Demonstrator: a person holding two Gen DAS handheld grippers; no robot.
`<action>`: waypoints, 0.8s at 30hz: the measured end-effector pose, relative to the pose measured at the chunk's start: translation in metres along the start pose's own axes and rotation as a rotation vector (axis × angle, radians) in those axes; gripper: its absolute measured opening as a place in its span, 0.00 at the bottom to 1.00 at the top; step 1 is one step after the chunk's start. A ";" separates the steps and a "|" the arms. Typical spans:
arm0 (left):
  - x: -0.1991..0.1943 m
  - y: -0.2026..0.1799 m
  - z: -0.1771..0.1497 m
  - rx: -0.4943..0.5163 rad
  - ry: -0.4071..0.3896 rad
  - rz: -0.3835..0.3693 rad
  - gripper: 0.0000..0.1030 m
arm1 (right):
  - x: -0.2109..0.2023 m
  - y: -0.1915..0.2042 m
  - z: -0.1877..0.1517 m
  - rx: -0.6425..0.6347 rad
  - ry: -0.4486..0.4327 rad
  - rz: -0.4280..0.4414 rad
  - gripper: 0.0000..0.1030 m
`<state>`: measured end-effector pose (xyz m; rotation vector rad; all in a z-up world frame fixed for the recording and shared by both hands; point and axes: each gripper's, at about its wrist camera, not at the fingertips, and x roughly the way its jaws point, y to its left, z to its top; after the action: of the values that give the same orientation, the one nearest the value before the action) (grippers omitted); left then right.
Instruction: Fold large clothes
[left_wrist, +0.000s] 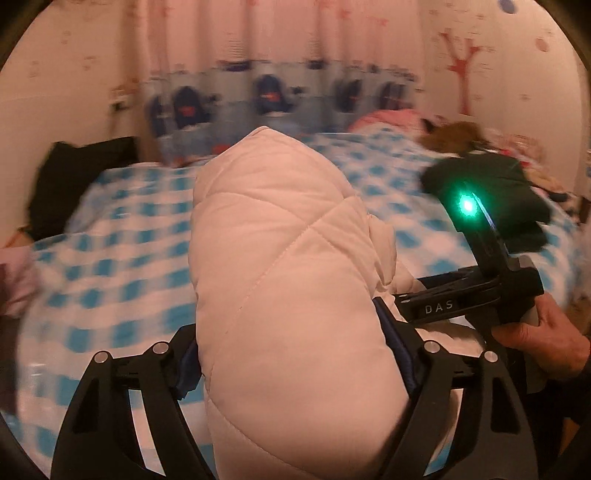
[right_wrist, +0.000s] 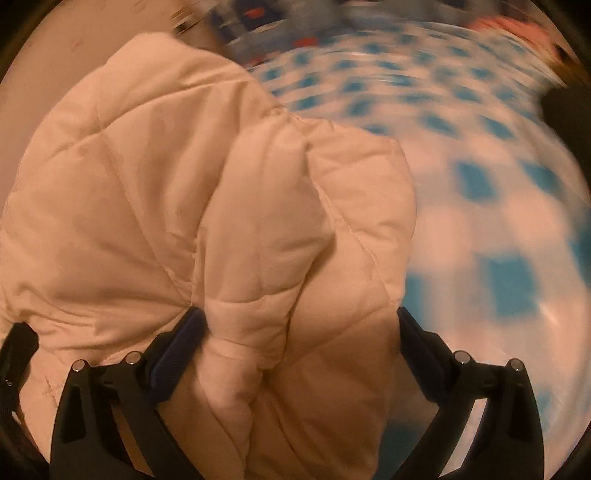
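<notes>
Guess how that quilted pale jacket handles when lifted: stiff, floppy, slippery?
Probably floppy but bulky: the quilted jacket bulges in puffy folds between the right gripper and the left gripper. Likely light for its size. Its smooth shell could slip.

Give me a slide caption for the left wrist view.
Left claw clamps a pale quilted jacket above the blue-checked bed; right claw device alongside.

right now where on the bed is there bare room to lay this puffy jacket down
The widest bare stretch is the checked bedspread left of the pale quilted jacket, bordered by black clothing at the far left. The right side is crowded: dark green garment, brown and pink heaps behind.
</notes>
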<state>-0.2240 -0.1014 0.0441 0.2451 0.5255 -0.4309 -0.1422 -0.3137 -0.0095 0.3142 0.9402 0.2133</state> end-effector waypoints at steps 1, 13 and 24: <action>0.000 0.022 -0.001 -0.018 0.006 0.030 0.74 | 0.017 0.025 0.010 -0.034 0.002 0.021 0.94; 0.017 0.224 -0.086 -0.361 0.154 0.060 0.81 | 0.113 0.111 0.022 -0.137 0.092 0.191 0.95; 0.040 0.227 -0.043 -0.397 0.044 -0.003 0.85 | 0.071 0.116 0.051 -0.141 0.062 0.130 0.95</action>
<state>-0.1082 0.0995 0.0134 -0.1278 0.6425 -0.3165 -0.0650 -0.1918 0.0057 0.2399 0.9613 0.4082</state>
